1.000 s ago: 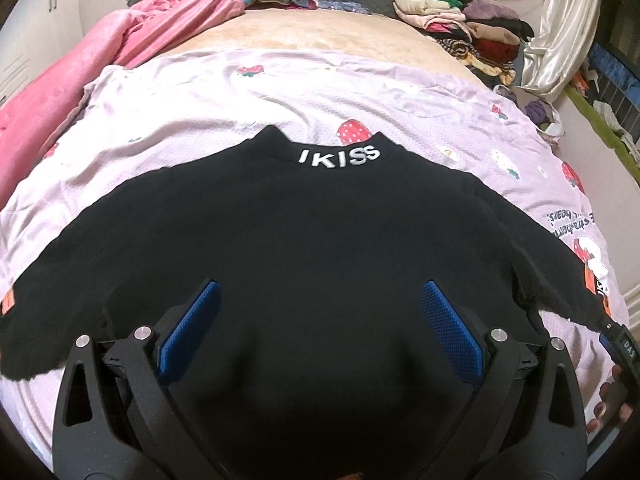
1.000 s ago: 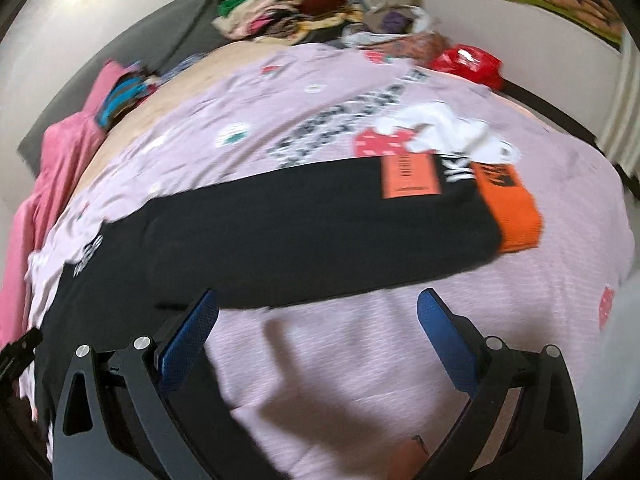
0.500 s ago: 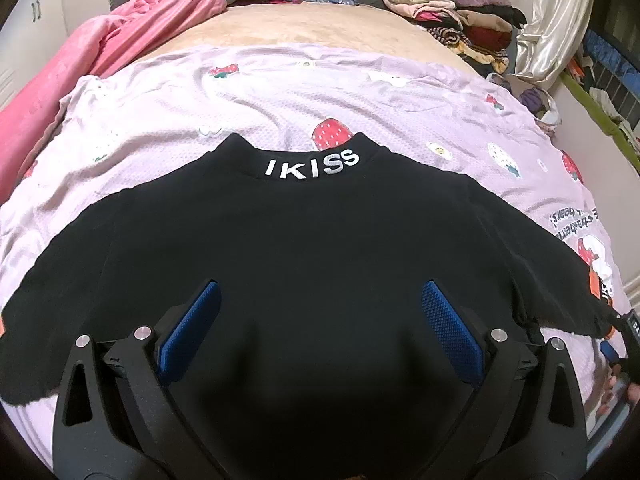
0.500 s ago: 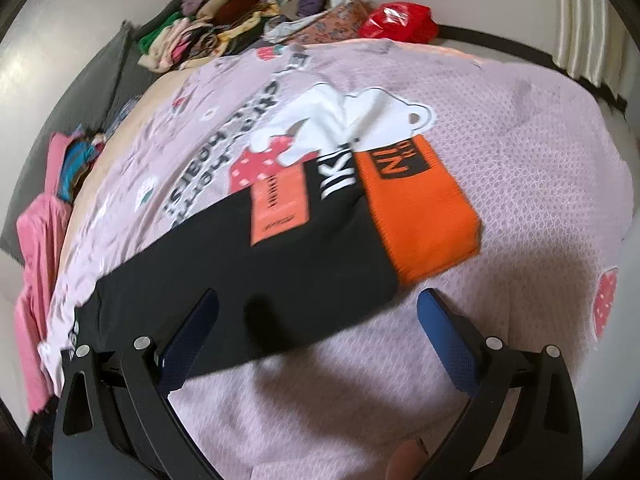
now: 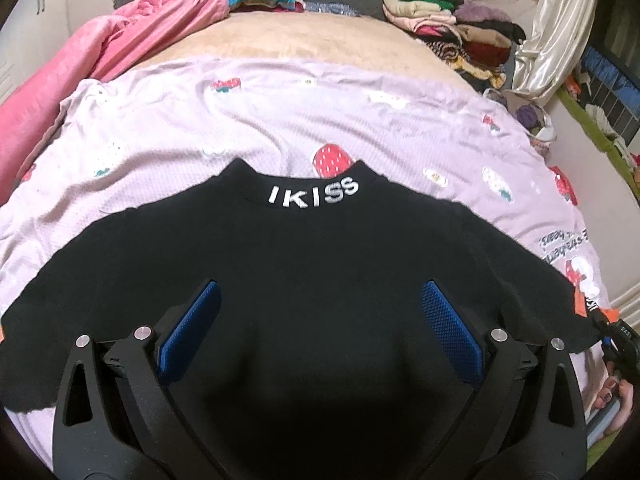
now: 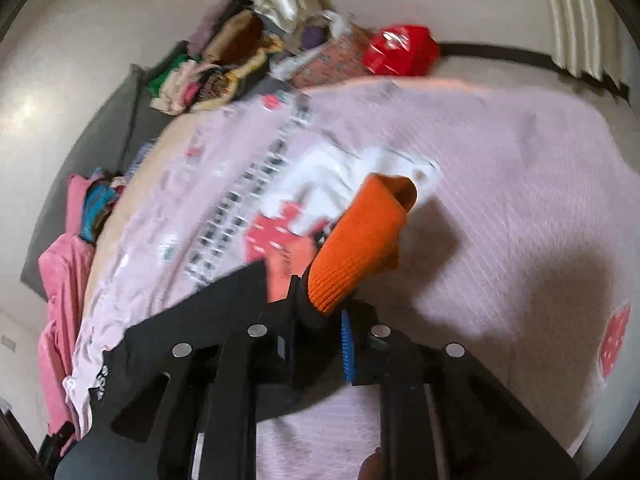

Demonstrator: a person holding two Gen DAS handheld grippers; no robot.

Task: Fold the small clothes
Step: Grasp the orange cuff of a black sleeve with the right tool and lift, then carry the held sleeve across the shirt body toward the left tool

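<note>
Right gripper jaws just closed on black sweater's orange ribbed cuff; left gripper wide, empty. Next: likely fold sleeve inward.

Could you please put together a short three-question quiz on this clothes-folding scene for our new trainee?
1. True or false: the left hand-held gripper is closed on the black top.
2. Which part of the top is the right hand-held gripper holding? A) collar B) orange cuff C) hem
3. Fill in: the white letters on the collar read ____.

Key: 1 false, its jaws stand wide open above the cloth; 2 B, its jaws have just been closing and now pinch the sleeve at the cuff; 3 IKISS.
</note>
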